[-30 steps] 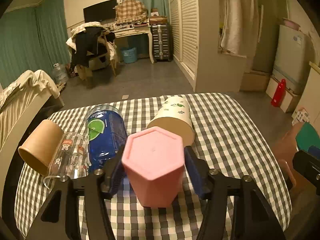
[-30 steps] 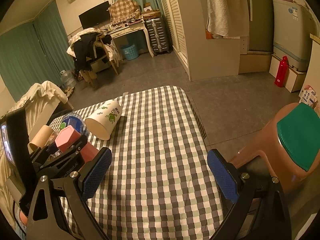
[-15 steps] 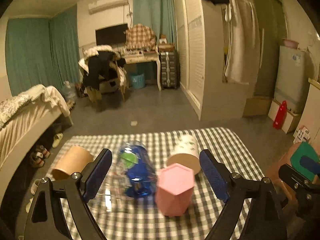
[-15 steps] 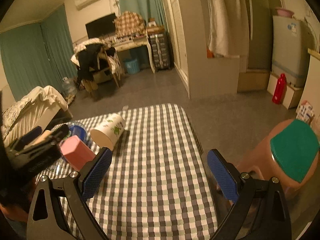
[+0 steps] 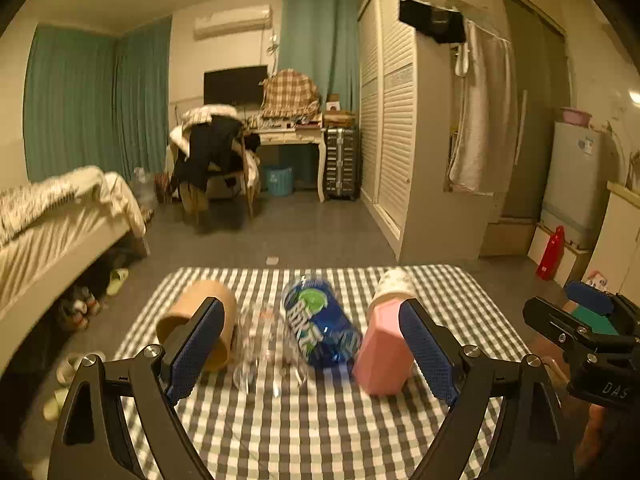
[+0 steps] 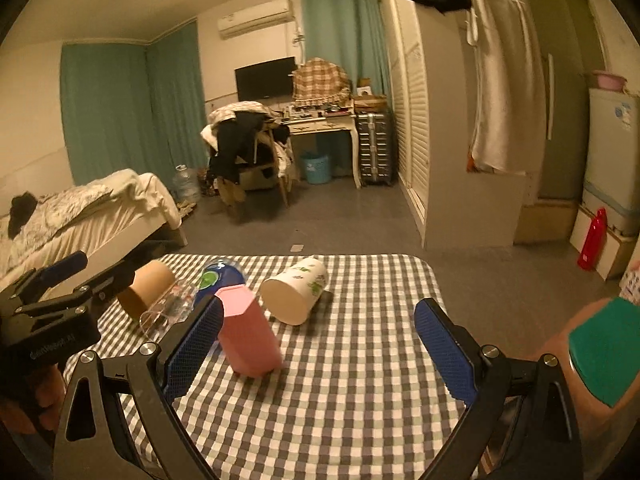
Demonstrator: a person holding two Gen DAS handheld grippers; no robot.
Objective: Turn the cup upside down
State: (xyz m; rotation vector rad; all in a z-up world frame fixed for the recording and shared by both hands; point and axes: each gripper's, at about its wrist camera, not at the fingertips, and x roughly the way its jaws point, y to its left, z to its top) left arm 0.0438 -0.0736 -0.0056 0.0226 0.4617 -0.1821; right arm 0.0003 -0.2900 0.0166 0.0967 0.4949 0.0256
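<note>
A pink hexagonal cup stands upside down on the checked table; it also shows in the right wrist view. My left gripper is open and empty, pulled back and above the table. The pink cup sits just inside its right finger, apart from it. My right gripper is open and empty over the table's right part, with the pink cup next to its left finger.
A tan cup, a clear glass mug, a blue cup and a white leaf-print cup lie on their sides behind the pink cup. A brown stool with a green seat stands right of the table.
My left gripper has opened, let go of the pink cup and drawn back and up. The pink cup now stands upside down on the table. My right gripper stayed open.
</note>
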